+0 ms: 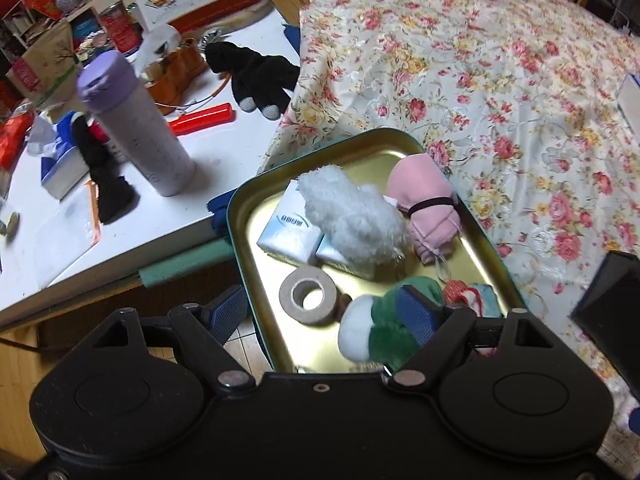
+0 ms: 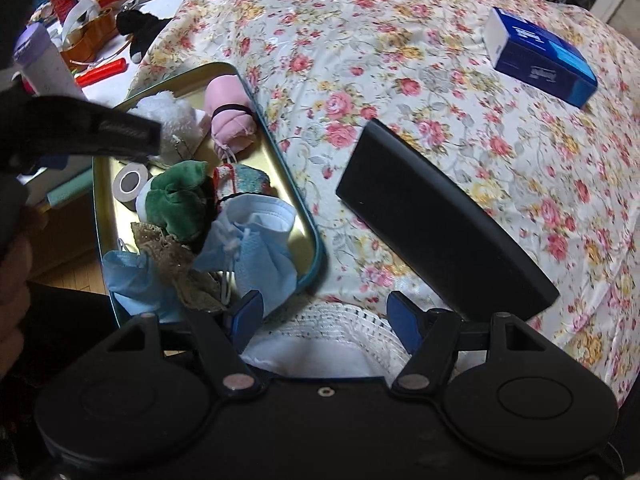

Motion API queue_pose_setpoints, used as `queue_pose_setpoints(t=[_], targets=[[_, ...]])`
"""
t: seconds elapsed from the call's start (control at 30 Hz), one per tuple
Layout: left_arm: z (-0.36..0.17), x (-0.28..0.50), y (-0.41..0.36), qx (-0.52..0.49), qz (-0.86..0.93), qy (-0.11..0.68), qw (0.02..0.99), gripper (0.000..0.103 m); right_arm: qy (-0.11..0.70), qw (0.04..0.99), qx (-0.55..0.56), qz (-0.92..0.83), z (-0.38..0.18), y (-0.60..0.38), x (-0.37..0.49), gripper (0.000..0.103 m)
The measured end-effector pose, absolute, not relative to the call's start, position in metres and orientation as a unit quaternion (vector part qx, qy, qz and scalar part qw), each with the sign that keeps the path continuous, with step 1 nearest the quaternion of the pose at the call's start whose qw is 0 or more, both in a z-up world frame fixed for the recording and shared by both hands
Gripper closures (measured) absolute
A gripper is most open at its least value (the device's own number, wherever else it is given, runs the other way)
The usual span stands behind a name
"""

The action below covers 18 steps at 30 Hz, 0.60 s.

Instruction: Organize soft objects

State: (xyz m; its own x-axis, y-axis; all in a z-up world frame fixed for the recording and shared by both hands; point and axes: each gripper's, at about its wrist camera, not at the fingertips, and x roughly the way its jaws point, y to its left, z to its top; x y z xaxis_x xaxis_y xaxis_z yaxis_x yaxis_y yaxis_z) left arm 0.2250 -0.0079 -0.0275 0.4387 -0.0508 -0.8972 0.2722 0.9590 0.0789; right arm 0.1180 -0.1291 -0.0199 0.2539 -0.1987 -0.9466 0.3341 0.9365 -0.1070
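A green-rimmed gold tin tray lies on a floral cloth. In it are a white fluffy plush, a pink pouch, tissue packs, a tape roll, a green-and-white plush and blue face masks. My left gripper hovers open over the tray's near end. Its right pad is in front of the green plush and its left pad is outside the rim. My right gripper is shut on a white crocheted cloth beside the tray's corner.
A black case and a blue box lie on the floral cloth. The white table holds a purple bottle, black gloves, a red tool and clutter behind. A hand shows at the left edge.
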Motion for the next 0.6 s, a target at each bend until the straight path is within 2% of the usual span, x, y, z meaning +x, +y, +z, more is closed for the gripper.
queue_pose_setpoints(t=[0.6], targets=[[0.001,0.127,-0.007,0.120,-0.079,0.509,0.849,0.022,0.552,0.808,0.093,-0.185,-0.001,-0.158,0.055,0.036]])
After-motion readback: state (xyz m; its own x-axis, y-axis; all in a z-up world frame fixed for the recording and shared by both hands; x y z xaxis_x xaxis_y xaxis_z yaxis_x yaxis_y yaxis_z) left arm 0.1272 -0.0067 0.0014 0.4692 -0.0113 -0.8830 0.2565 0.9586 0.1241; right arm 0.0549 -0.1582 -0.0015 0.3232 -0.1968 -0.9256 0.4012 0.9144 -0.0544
